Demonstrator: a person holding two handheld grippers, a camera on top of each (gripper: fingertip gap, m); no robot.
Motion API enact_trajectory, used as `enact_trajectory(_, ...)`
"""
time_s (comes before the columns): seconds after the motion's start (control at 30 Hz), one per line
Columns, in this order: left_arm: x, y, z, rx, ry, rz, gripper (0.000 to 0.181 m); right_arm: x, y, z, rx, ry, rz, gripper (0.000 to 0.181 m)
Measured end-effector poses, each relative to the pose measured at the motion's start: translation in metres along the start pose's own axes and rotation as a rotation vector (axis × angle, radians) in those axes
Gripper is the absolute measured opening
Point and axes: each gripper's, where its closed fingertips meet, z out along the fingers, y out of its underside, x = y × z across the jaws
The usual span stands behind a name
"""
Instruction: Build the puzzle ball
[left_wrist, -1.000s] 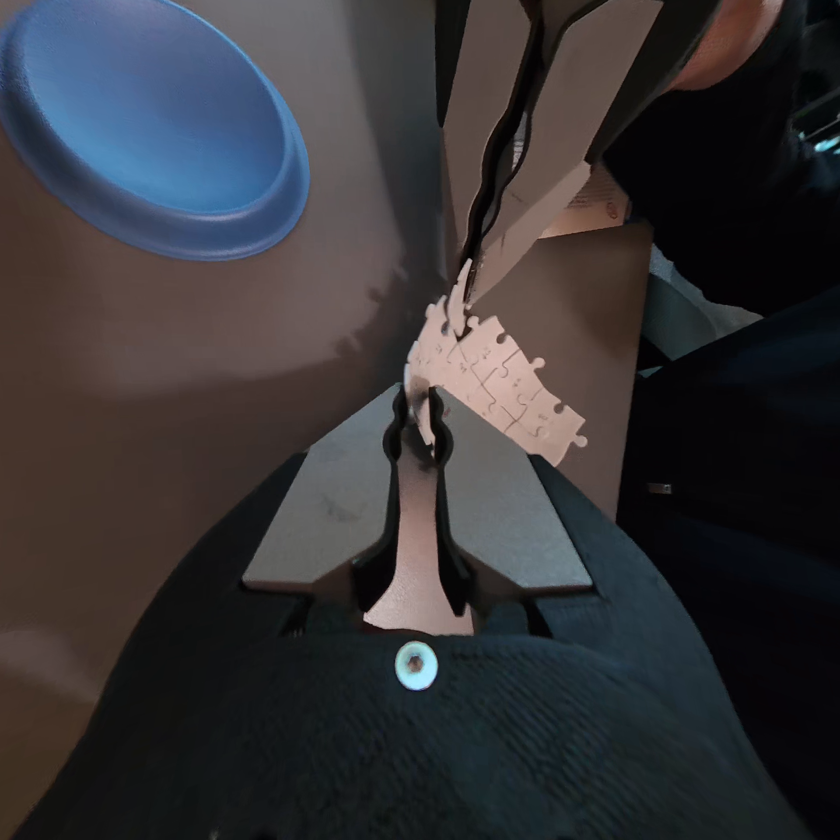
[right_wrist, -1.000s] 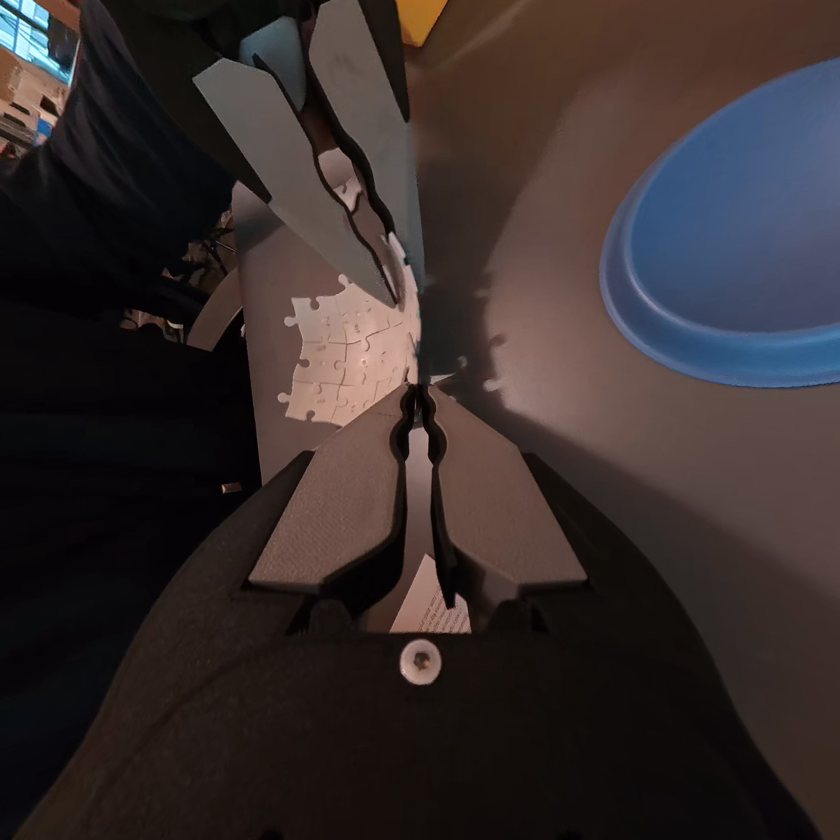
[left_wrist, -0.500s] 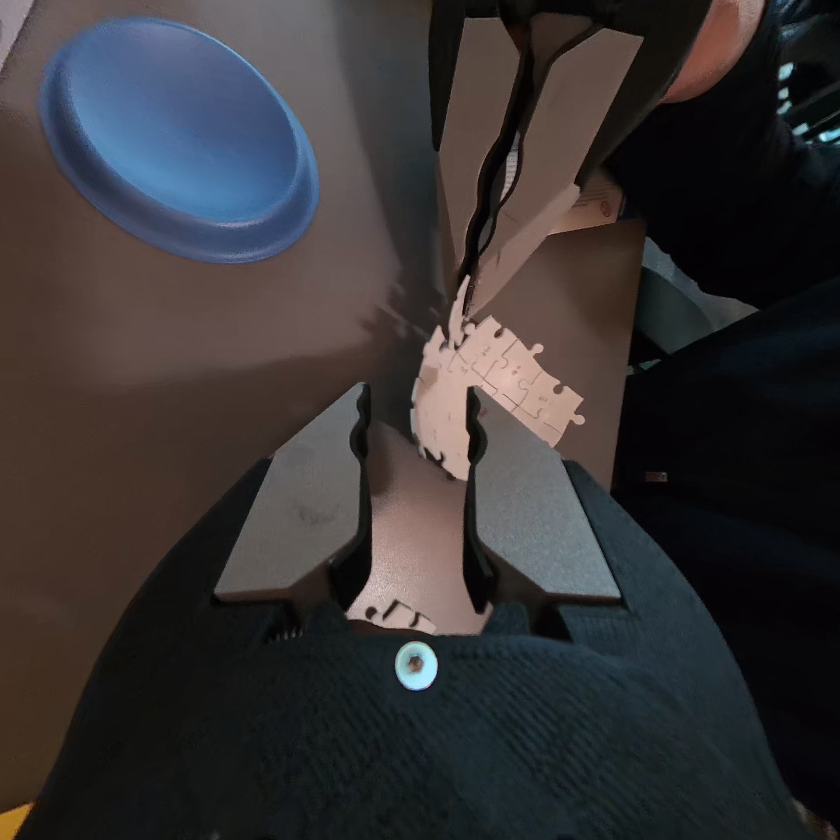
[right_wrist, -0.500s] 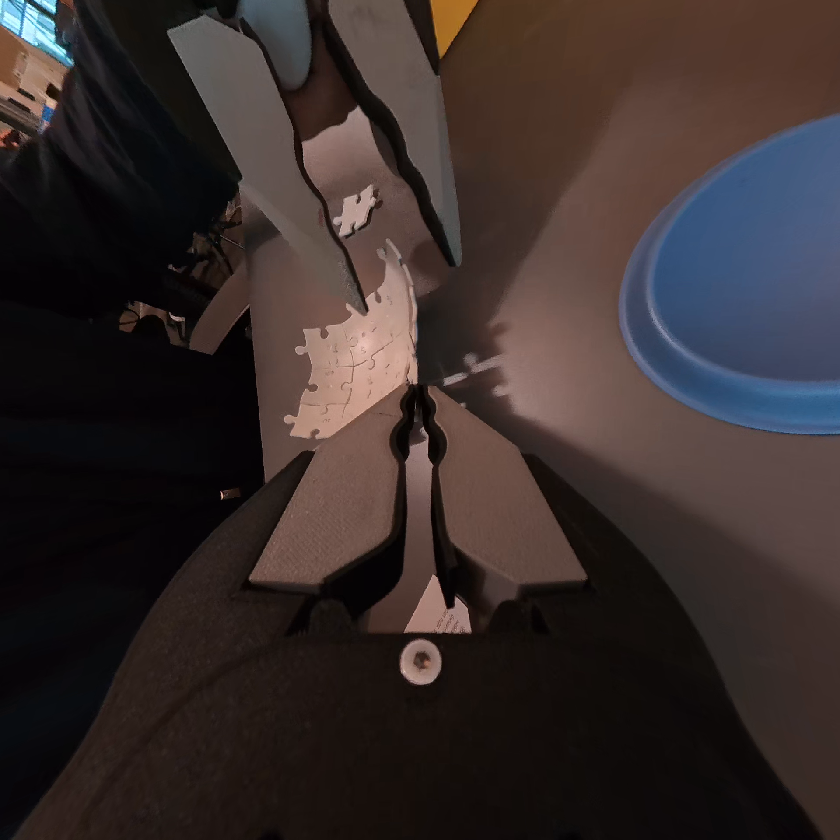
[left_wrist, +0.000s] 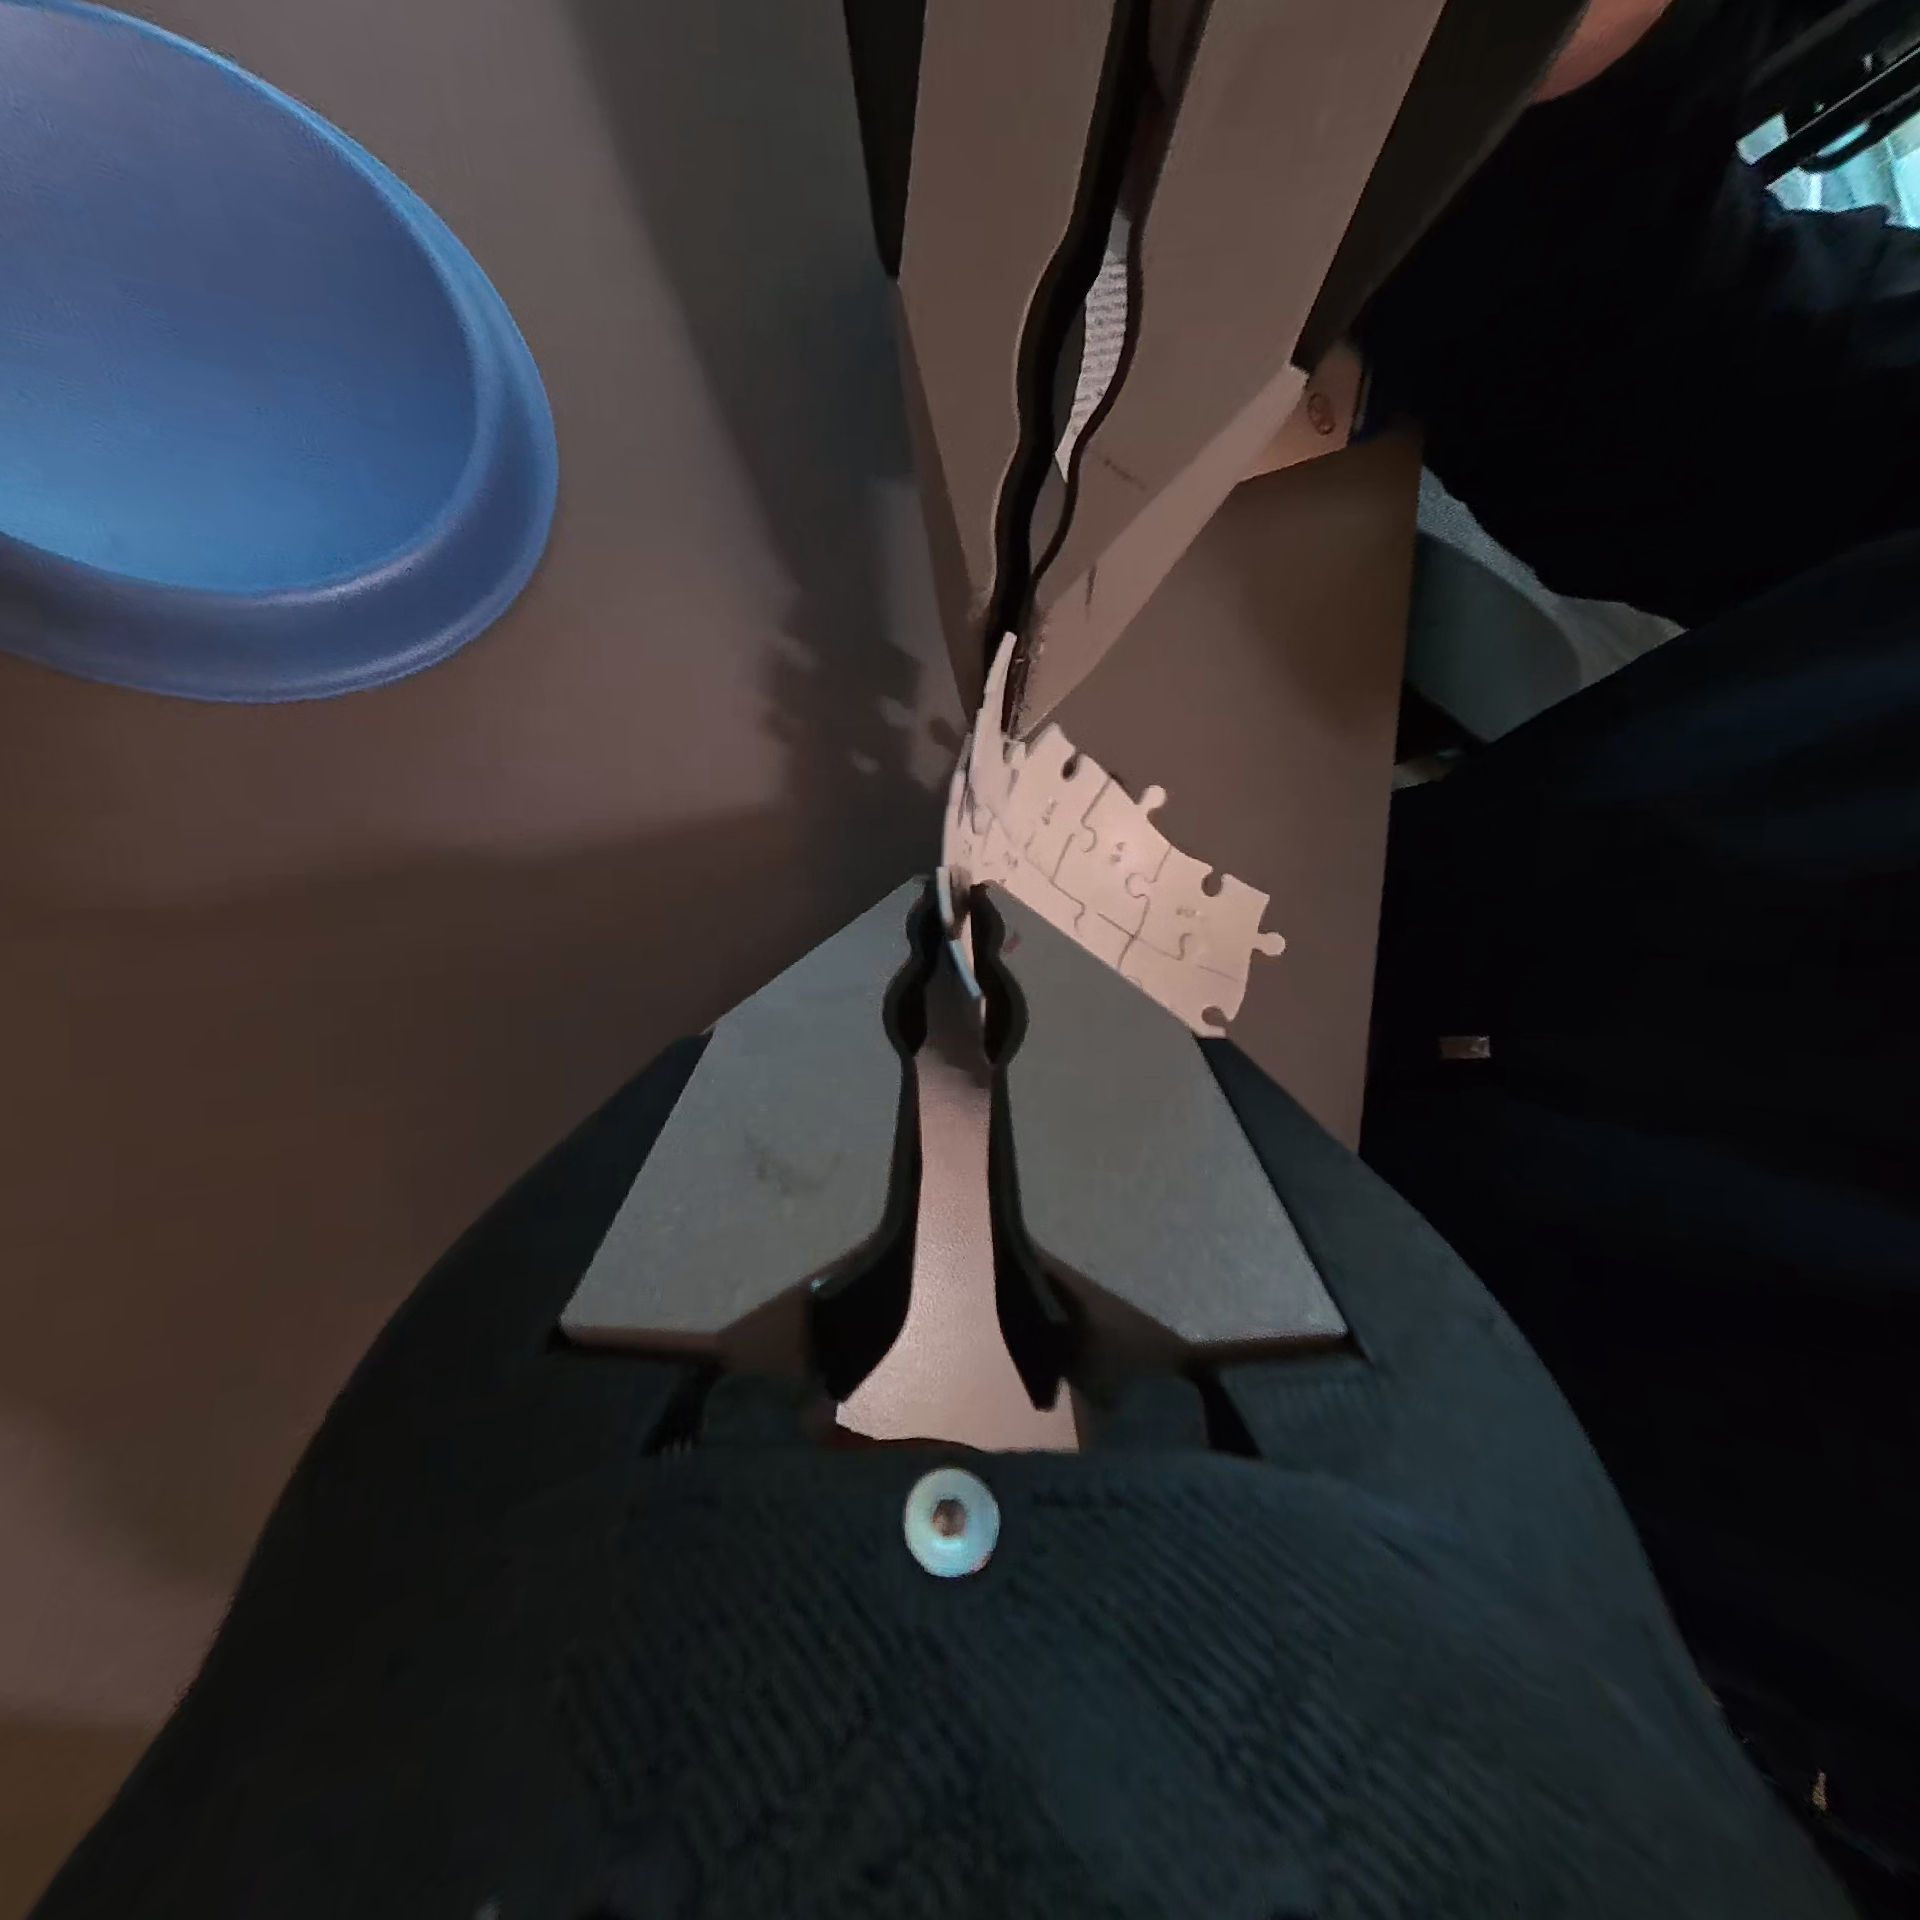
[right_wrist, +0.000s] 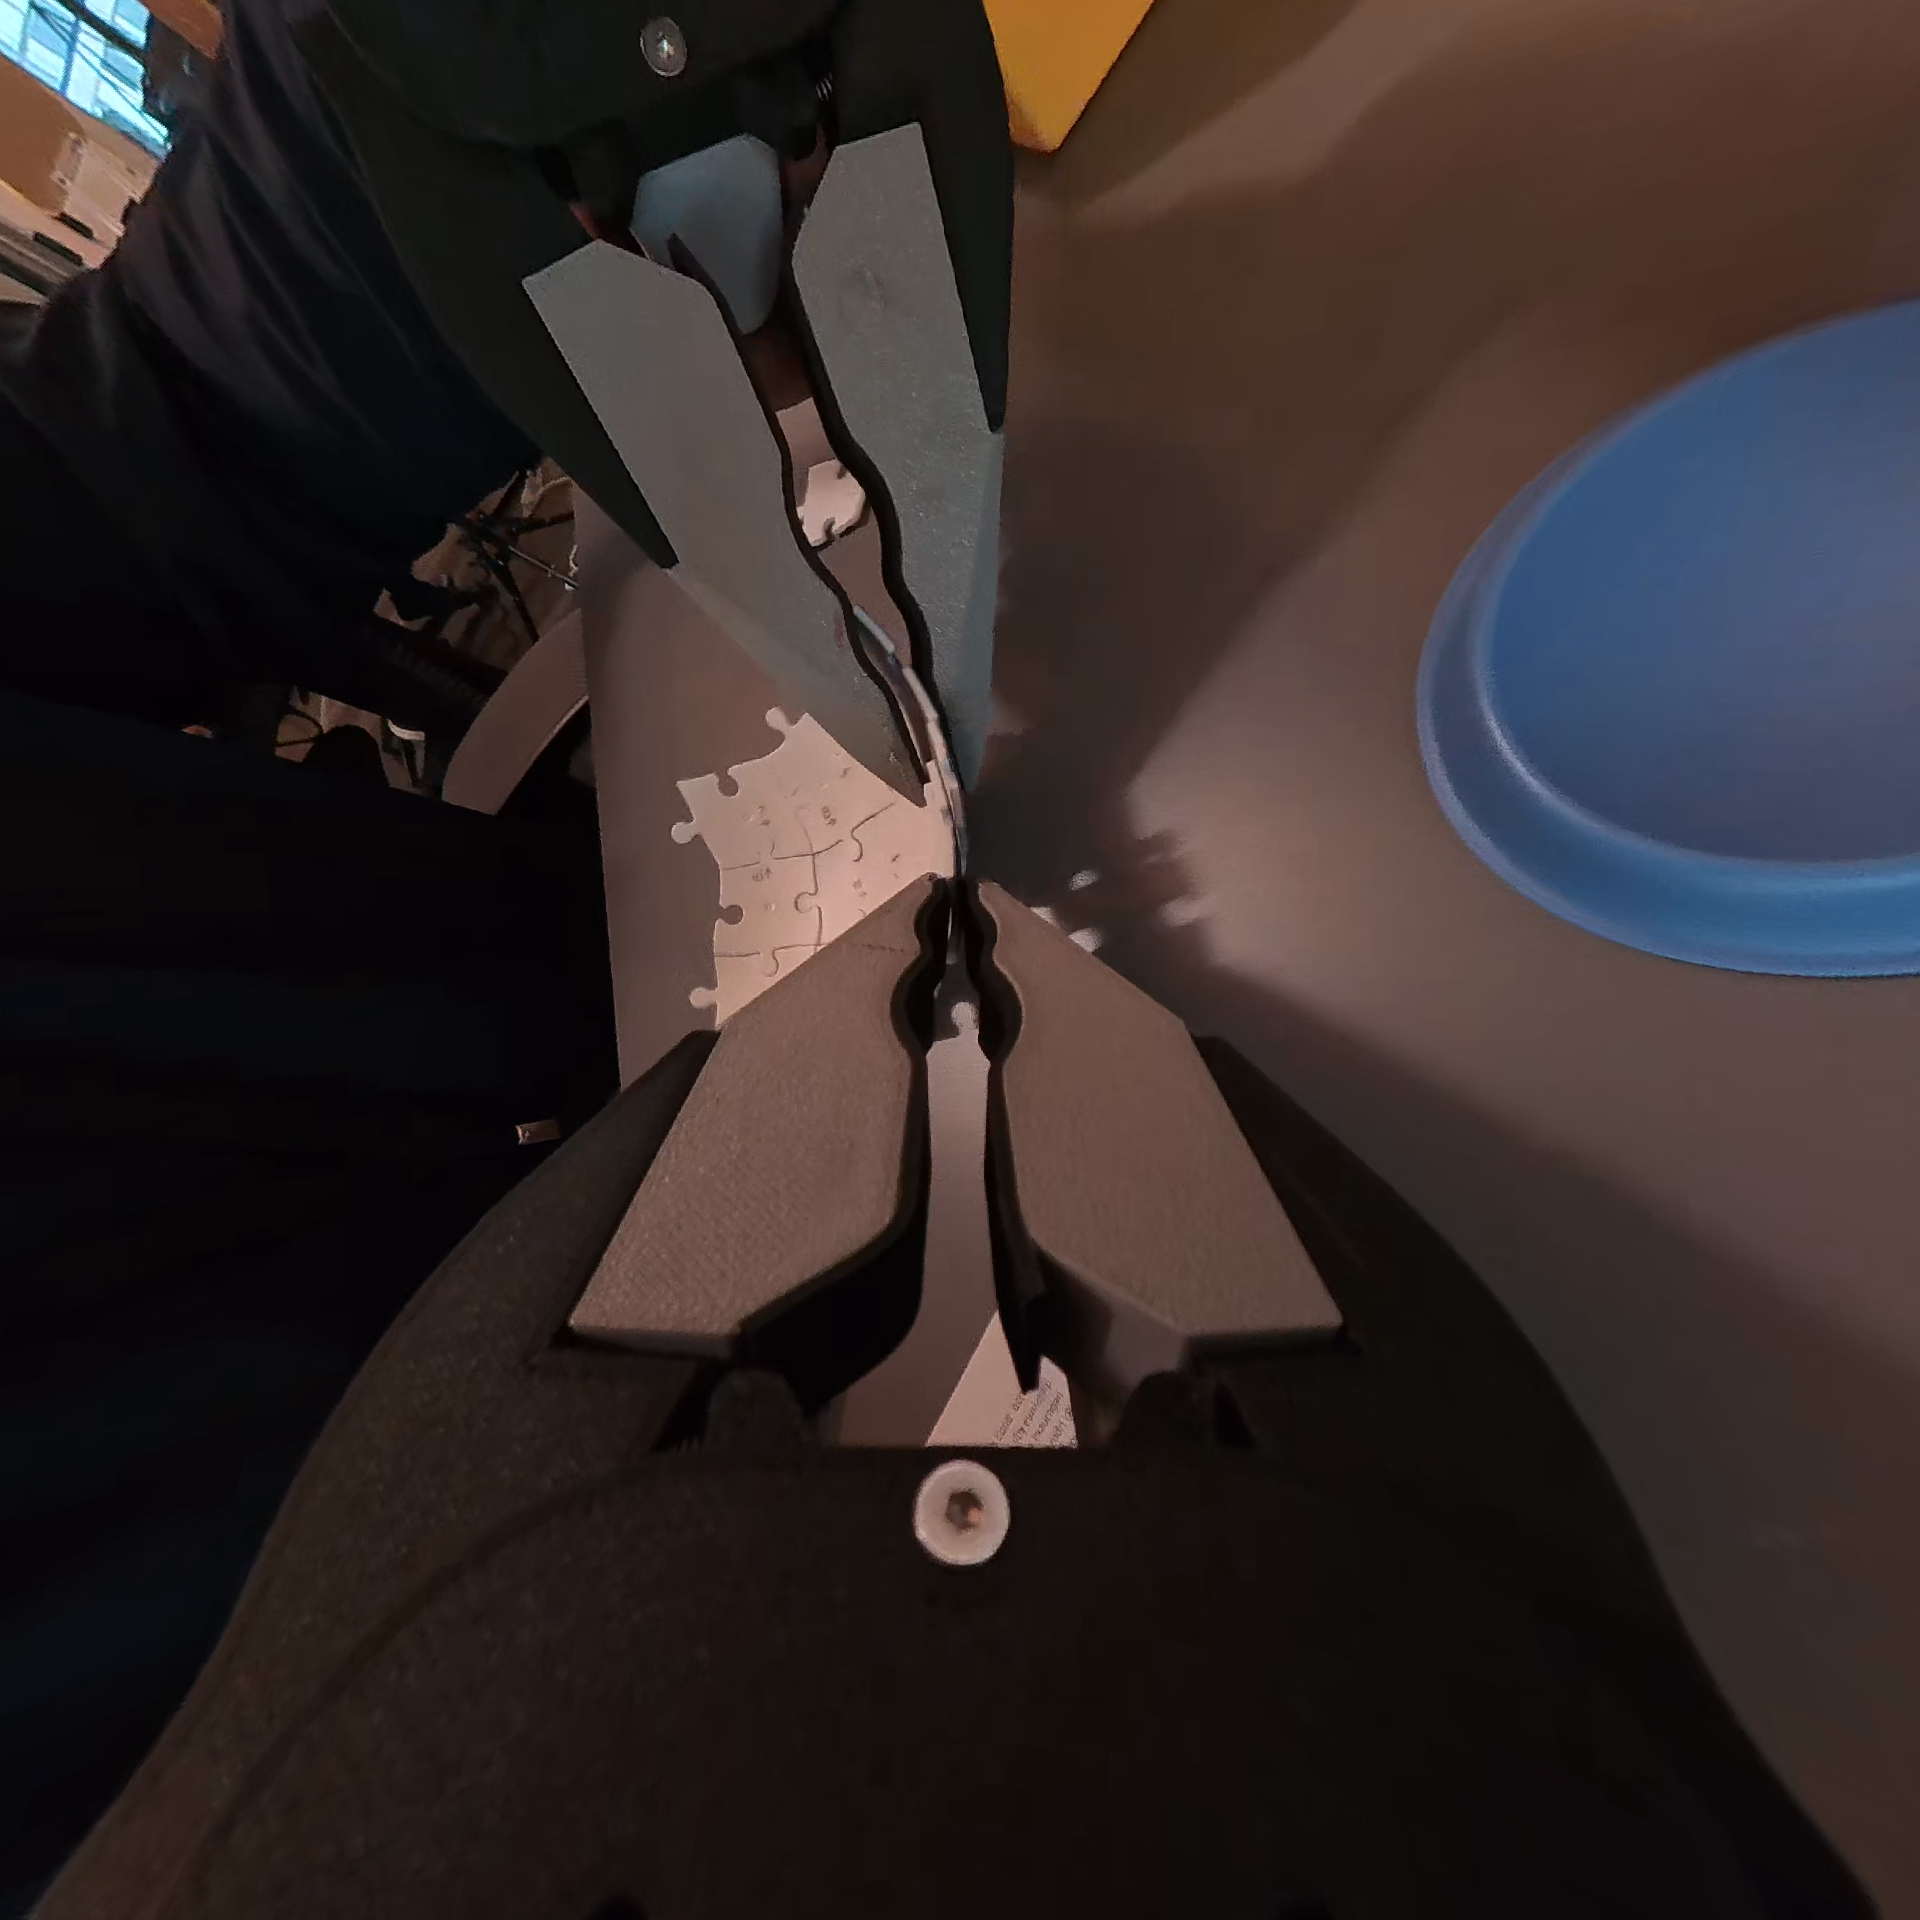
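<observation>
- Both grippers clamp the curved puzzle sheet mid-air over the table: left gripper near edge, right gripper far edge.
- Risk — twisting against each other could pop the joints, dropping pieces.

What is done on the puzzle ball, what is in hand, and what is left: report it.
Done: several white pieces are joined into a curved puzzle section, far from a closed ball.
In hand: the left gripper and the right gripper are both shut on that section, holding it above the table.
Left: most of the sphere; a loose piece lies on the table. The blue dish looks empty.
</observation>
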Motion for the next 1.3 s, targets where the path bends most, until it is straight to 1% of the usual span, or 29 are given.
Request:
enact_trajectory(0.2, 0.003, 0.004, -0.007, 0.061, -0.047, -0.024, 0.002, -0.007, -0.002, -0.002, 0.015, -0.02, -0.017, 0.0)
enact_trajectory(0.3, 0.003, 0.008, -0.01, 0.097, -0.066, -0.044, 0.002, -0.016, -0.001, -0.001, 0.015, -0.077, -0.004, 0.0)
enact_trajectory(0.4, 0.002, 0.011, -0.014, 0.132, -0.089, -0.066, 0.002, -0.017, 0.004, 0.005, -0.008, -0.086, 0.009, 0.0)
enact_trajectory(0.5, -0.003, 0.012, -0.019, 0.189, -0.135, -0.089, 0.002, -0.026, 0.0, 0.006, 0.015, -0.132, 0.026, 0.0)
enact_trajectory(0.63, -0.001, 0.015, -0.022, 0.25, -0.156, -0.114, 0.002, -0.017, 0.0, 0.014, 0.004, -0.07, 0.034, 0.0)
enact_trajectory(0.77, 0.0, 0.018, -0.021, 0.258, -0.164, -0.127, 0.002, -0.017, -0.003, 0.021, -0.007, -0.05, 0.012, 0.0)
enact_trajectory(0.93, -0.005, 0.023, -0.022, 0.265, -0.187, -0.155, 0.004, -0.017, -0.011, 0.019, 0.015, -0.014, -0.012, 0.0)
enact_trajectory(1.0, -0.003, 0.026, -0.02, 0.253, -0.165, -0.17, 0.014, -0.017, -0.013, 0.019, 0.018, -0.011, -0.014, 0.0)
enact_trajectory(1.1, 0.005, 0.029, -0.016, 0.231, -0.087, -0.183, 0.035, -0.016, -0.011, 0.022, 0.007, -0.016, -0.014, 0.0)
enact_trajectory(1.13, 0.007, 0.029, -0.016, 0.223, -0.061, -0.189, 0.036, -0.016, -0.009, 0.023, 0.001, -0.018, -0.013, 0.0)
enact_trajectory(1.23, 0.008, 0.029, -0.016, 0.178, -0.016, -0.196, 0.033, -0.016, -0.006, 0.025, -0.017, -0.024, -0.012, 0.0)
enact_trajectory(1.3, 0.007, 0.03, -0.014, 0.152, -0.011, -0.194, 0.019, -0.017, -0.004, 0.024, -0.026, -0.023, -0.022, 0.0)
